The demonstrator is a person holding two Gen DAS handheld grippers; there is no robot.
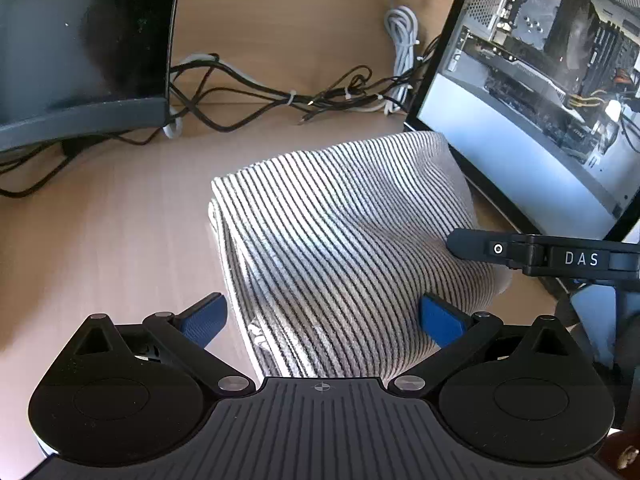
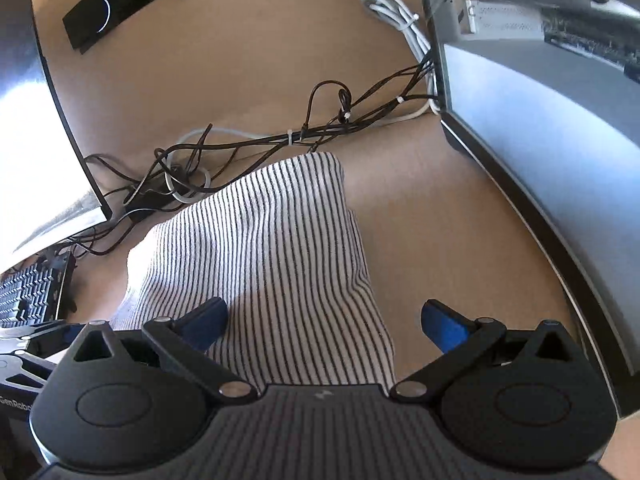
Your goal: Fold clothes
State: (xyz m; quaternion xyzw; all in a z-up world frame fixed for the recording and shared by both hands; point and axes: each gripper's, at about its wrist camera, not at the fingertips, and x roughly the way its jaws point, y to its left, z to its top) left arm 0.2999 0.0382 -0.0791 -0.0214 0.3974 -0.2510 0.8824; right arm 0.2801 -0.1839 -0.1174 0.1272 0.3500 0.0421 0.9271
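So both my left gripper (image 1: 322, 320) and right gripper (image 2: 324, 320) hang wide open and empty over the striped cloth (image 1: 340, 232), folded on the desk (image 1: 100, 220) (cables (image 1: 280, 96) behind), probably just needing a final smoothing.

A light wooden counter (image 1: 100, 208) carries everything here; a folded striped cloth (image 1: 340, 232) lies on it near the middle; behind the cloth a tangle of black cables (image 1: 256, 96) runs across the wood, with a coiled white cable (image 1: 400, 32) further back; a monitor (image 1: 72, 40) stands at the left, and a computer case (image 1: 552, 92) at the right, just beside the cloth; a keyboard (image 2: 28, 292) sits at the left edge.
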